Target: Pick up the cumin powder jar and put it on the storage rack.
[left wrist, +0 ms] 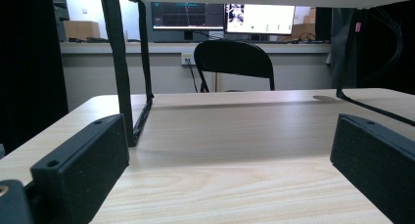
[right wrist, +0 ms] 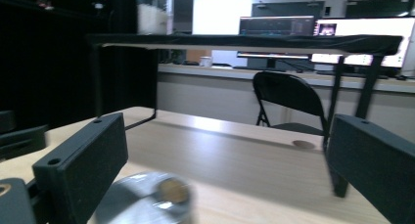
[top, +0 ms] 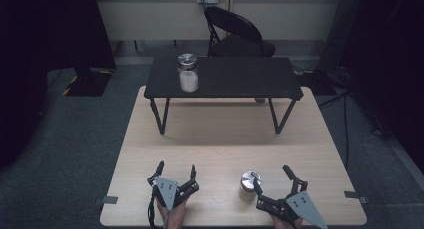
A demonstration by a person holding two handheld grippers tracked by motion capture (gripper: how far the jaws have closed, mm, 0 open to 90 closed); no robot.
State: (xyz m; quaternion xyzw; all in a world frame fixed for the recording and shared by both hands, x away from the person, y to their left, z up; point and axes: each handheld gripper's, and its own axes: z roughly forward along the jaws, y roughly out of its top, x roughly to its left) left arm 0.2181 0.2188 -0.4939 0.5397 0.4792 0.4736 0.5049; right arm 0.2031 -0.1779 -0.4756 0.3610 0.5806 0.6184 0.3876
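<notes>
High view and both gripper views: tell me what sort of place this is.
Probably a lab or office workroom set up for recording. A light wooden table carries a small black stand on grey carpet, lit monitors sit on a back counter, and a black folding chair stands by the wall.

Bare counter [top: 220, 139] lies ahead of the left gripper [top: 175, 172], running on under the black stand [top: 223, 78] between its legs. A metal lid [top: 248, 181] sits just beside the right gripper [top: 273, 177].

Wood table [top: 225, 139]: blk stand [top: 223, 79] w/ jar [top: 188, 72]; metal lid [top: 249, 181] near front.
</notes>
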